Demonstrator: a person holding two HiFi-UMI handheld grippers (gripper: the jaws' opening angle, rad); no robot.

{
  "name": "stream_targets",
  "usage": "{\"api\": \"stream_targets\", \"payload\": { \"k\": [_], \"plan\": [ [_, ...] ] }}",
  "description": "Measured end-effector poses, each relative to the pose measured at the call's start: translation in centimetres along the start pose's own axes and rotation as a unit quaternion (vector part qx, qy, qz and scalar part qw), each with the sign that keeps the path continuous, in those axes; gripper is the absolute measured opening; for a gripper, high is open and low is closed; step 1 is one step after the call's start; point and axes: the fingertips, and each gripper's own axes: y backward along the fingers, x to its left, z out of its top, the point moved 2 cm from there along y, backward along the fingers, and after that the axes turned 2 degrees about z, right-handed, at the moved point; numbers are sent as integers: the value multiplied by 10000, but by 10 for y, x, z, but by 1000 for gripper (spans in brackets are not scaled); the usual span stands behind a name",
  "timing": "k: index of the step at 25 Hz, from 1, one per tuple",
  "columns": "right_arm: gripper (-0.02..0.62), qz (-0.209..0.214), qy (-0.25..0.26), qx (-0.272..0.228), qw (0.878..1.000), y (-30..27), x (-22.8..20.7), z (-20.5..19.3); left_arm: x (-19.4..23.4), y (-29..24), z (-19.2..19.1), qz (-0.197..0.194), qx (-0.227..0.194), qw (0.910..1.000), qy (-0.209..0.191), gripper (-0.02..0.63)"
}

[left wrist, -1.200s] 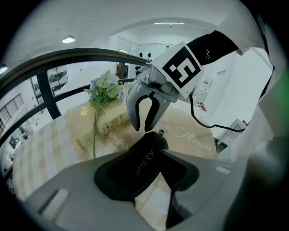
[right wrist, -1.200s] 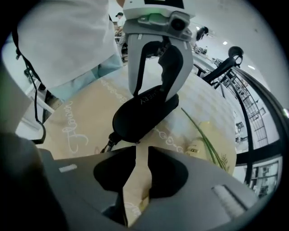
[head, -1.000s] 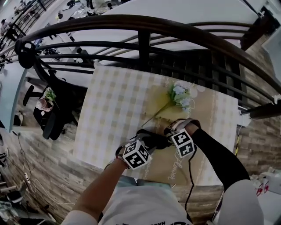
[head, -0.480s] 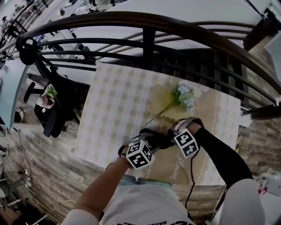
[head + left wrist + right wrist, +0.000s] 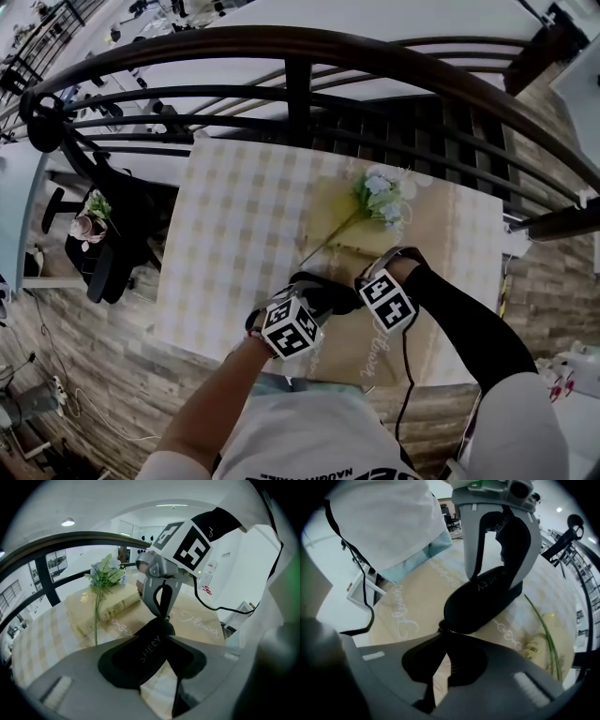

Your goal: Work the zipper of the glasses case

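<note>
A black glasses case [image 5: 325, 294] printed "SHERY" is held just above the tablecloth [image 5: 234, 234] near the table's front edge. My left gripper [image 5: 307, 309] is shut on the case's near end; in the left gripper view the case [image 5: 150, 651] fills the space between the jaws. My right gripper [image 5: 361, 287] meets the case's other end. In the right gripper view the jaws [image 5: 443, 632] pinch the small zipper pull [image 5: 442, 627] at the tip of the case [image 5: 487, 599]. The left gripper [image 5: 497, 550] clamps the far end there.
A sprig of pale artificial flowers [image 5: 380, 199] lies on a beige book-like box [image 5: 361, 230] behind the case. A beige runner with script lettering [image 5: 375, 352] lies under my grippers. A dark curved railing [image 5: 300, 84] borders the table's far side. A black cable [image 5: 405, 366] trails from the right gripper.
The head view has shifted slightly. Both grippers stay on the case in about the same place on the table.
</note>
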Motion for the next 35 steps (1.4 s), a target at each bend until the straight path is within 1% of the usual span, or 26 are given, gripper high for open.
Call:
{"api": "stream_targets", "payload": {
  "k": [1, 3, 5, 7, 8, 10, 12, 13, 15, 16, 17, 20, 22, 23, 24, 26, 30, 32, 35],
  "plan": [
    [28, 71, -96, -104, 9999, -2, 5, 3, 0, 0, -1, 1, 0, 10000, 7, 170],
    [28, 58, -360, -279, 9989, -6, 13, 4, 1, 1, -1, -8, -25, 10000, 13, 170],
    [28, 56, -600, -317, 9977, -10, 22, 1, 1, 0, 0, -19, -47, 10000, 1, 170],
    [28, -40, -843, -355, 9958, -13, 27, -4, 2, 0, 0, -45, -48, 10000, 8, 170],
    [29, -151, -1043, -448, 9934, -12, 27, -6, 1, 1, 0, -53, -47, 10000, 11, 170],
    [29, -450, -1614, -794, 9827, -5, 22, -8, 1, 1, 0, -53, -43, 10000, 10, 170],
    [31, -703, -2192, -1170, 9661, 3, 14, -8, 2, 0, 0, -47, -42, 10000, 7, 170],
    [44, -741, -2427, -1333, 9580, 5, 11, -8, 2, 0, -1, -41, -41, 10000, 8, 170],
    [105, -628, -2772, -1610, 9451, 6, 7, -5, 2, -1, -1, -23, -36, 10000, 14, 170],
    [134, -550, -2875, -1701, 9409, 6, 6, -2, 2, -1, -1, -14, -33, 10000, 17, 170],
    [143, -503, -2937, -1740, 9386, 5, 4, 0, 2, -1, -1, -5, -33, 10000, 18, 170],
    [135, -556, -2999, -1632, 9383, -3, 1, 2, 1, -1, -1, 21, -39, 10000, 11, 170],
    [108, -631, -2972, -1586, 9394, -6, 0, 2, 1, 0, -1, 37, -37, 10000, 0, 170],
    [94, -672, -2900, -1552, 9420, -5, 0, 2, 1, 0, -1, 47, -35, 10000, -8, 170],
    [50, -715, -2794, -1490, 9458, -3, 2, 2, 1, 0, 0, 61, -32, 10000, -16, 171],
    [32, -780, -2607, -1293, 9535, 0, 5, 3, 0, 1, 0, 91, -27, 10000, -29, 172],
    [28, -851, -2316, -785, 9659, 2, 7, 3, 0, 0, -1, 131, -31, 9999, -37, 172],
    [28, -861, -2309, -678, 9668, 2, 6, 4, 1, 0, -1, 141, -30, 9999, -38, 172],
    [28, -799, -2537, -814, 9605, -2, 10, 9, 1, -1, -1, 142, -18, 9999, -42, 172]
  ]
}}
